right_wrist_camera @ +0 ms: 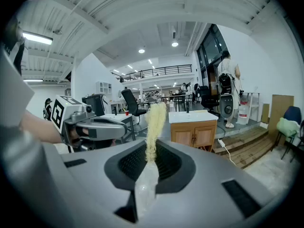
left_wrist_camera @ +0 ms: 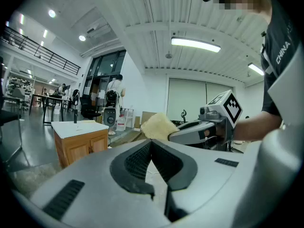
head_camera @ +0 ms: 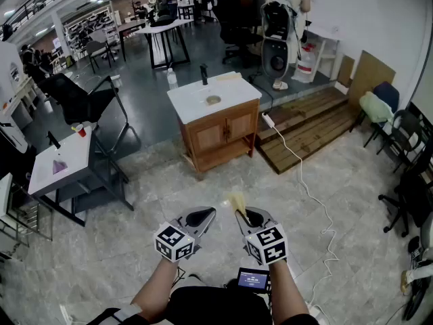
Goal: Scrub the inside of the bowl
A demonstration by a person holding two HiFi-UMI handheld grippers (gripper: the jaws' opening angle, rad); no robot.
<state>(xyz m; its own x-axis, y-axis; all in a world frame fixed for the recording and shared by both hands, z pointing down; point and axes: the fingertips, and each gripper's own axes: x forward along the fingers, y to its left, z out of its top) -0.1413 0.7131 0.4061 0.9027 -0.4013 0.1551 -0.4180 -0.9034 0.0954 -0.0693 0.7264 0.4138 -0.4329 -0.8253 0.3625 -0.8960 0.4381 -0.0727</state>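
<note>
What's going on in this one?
A person stands on the open floor with a claw in each hand. The right claw is clamped on a yellow scrubbing pad. The left claw is shut and empty. The wooden cabinet with the white top is some way ahead, so no scrubbing is under way.

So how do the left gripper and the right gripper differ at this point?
The left gripper has its jaws shut on nothing; the right gripper has its jaws shut on a yellow scrubber. The scrubber sticks out past the right gripper's tips, while nothing sticks out of the left gripper. Shared: both carry a marker cube and are held side by side in front of the person, well short of the wooden cabinet.
</note>
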